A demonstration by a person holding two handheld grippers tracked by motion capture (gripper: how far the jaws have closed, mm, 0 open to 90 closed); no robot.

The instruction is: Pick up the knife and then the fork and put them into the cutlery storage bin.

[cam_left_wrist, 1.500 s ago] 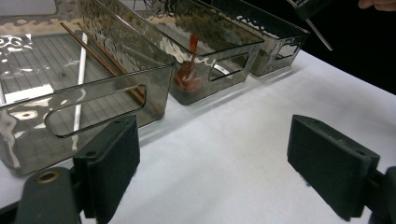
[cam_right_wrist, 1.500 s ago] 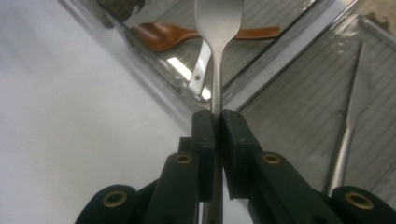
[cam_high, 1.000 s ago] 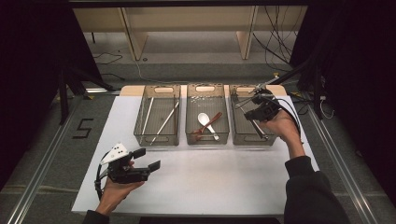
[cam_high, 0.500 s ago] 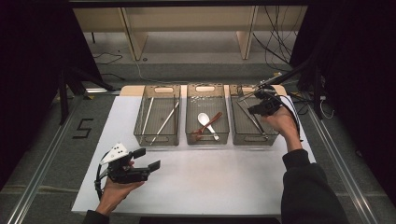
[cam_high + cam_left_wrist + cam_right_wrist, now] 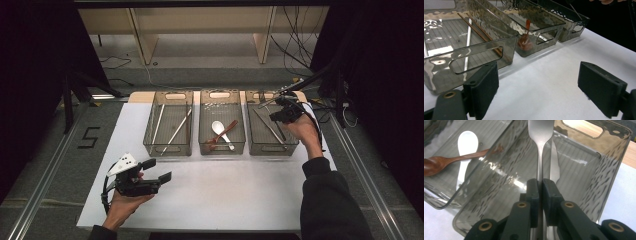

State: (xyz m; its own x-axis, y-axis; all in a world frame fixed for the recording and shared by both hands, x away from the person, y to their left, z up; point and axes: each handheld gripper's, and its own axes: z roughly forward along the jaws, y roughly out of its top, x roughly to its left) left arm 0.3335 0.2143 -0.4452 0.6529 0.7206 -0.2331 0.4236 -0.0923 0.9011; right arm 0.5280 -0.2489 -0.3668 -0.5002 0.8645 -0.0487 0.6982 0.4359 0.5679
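Pointing away lengthwise, fork point(image 5: 540, 150) in R gripper point(image 5: 540, 192)

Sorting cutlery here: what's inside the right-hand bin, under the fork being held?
A knife lies on the floor of the right bin, beside the fork clamped in the right gripper. The jaws hide the floor nearest the camera.

Three clear bins point(image 5: 168, 149); two chopsticks point(image 5: 176, 131); two spoons point(image 5: 219, 129); one fork point(image 5: 539, 142); one knife point(image 5: 554, 162).
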